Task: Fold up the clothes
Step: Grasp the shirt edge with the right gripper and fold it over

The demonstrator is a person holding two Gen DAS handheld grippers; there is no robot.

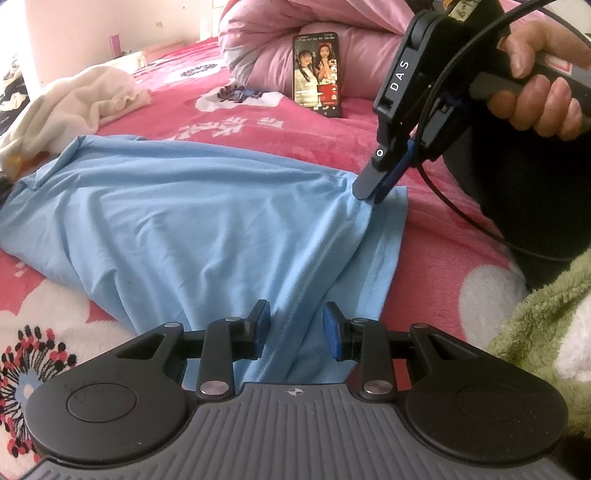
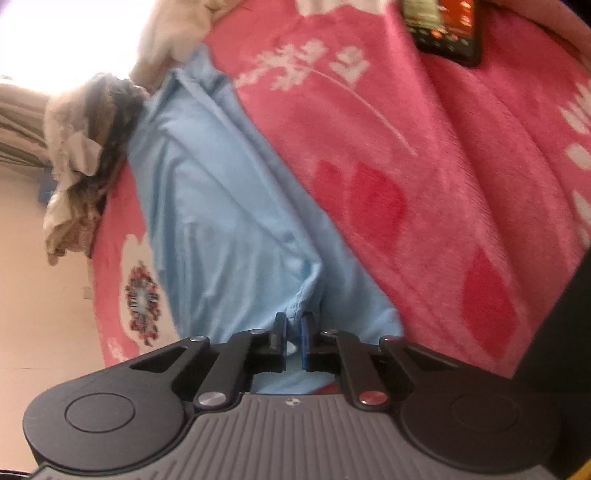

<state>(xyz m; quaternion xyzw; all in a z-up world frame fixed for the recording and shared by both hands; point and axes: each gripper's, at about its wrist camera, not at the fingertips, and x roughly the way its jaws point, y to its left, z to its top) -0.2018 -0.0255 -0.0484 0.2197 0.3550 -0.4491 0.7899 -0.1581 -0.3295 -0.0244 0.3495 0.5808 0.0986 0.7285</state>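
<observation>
- Left wrist view: a light blue garment (image 1: pixel 192 221) lies spread and creased across the pink flowered blanket (image 1: pixel 332 125) on the bed, its hemmed edge running toward the camera
- Left gripper (image 1: pixel 295 332) hovers low over the near hem with its blue pads (image 1: pixel 263 325) well apart and nothing between them
- Right gripper (image 1: pixel 373 192), held in a hand (image 1: pixel 535 92), has its fingers pinched closed on a bunch of the blue fabric at the far right edge; puckers radiate from the pinch
- Right wrist view confirms it: a small gathered wad of cloth sits between the nearly closed pads (image 2: pixel 306 339) of the right gripper (image 2: pixel 293 341), with the rest of the garment trailing away over the blanket
- Judged from how it drapes and wrinkles, the fabric is thin, light, limp knit; it will sag and stretch rather than keep any shape, and a shallow single-layer pinch could slip
- The stitched hem looks the firmest place to take hold, so the left gripper would do best to close on the near hem corner, matching the right one's grip
- A phone (image 1: pixel 317 74), a cream cloth (image 1: pixel 74 103) and a pink quilt (image 1: pixel 258 33) lie beyond, apart from the garment
</observation>
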